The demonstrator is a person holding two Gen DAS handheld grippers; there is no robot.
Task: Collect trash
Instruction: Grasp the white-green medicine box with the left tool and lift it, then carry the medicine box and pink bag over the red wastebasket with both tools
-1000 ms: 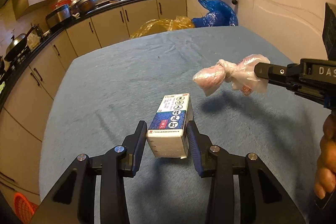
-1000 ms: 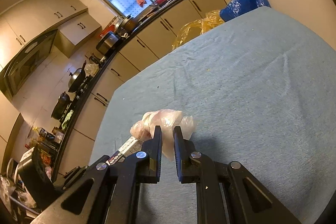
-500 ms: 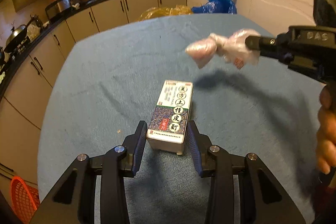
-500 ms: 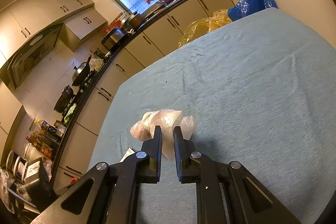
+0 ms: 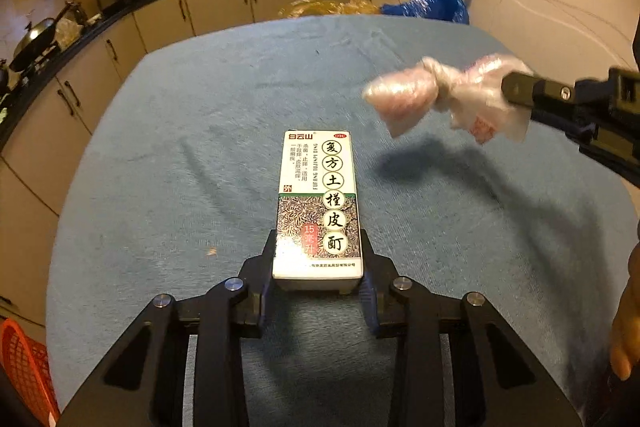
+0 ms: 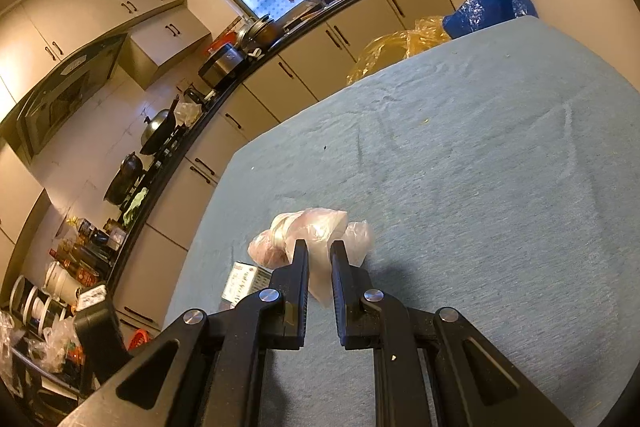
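A: Your left tongs (image 5: 318, 263) are clenched on the near end of the medicine box (image 5: 318, 203); its far end juts out over the blue worktop (image 5: 180, 155), whether resting or lifted I can't tell. How will it handle?

B: Likely light, stiff card. Grip the long sides, gently, or you'll dent it.

A: And on your right?

B: Your right tongs (image 6: 319, 259) pinch the knotted plastic bag (image 6: 316, 227) by its loose tail, held above the worktop. It's soft and slippery, so hold nearer the knot.

A white-and-green medicine box (image 5: 318, 205) lies flat on the blue worktop (image 5: 180, 167); a knotted pinkish plastic bag (image 5: 440, 95) hangs above it.
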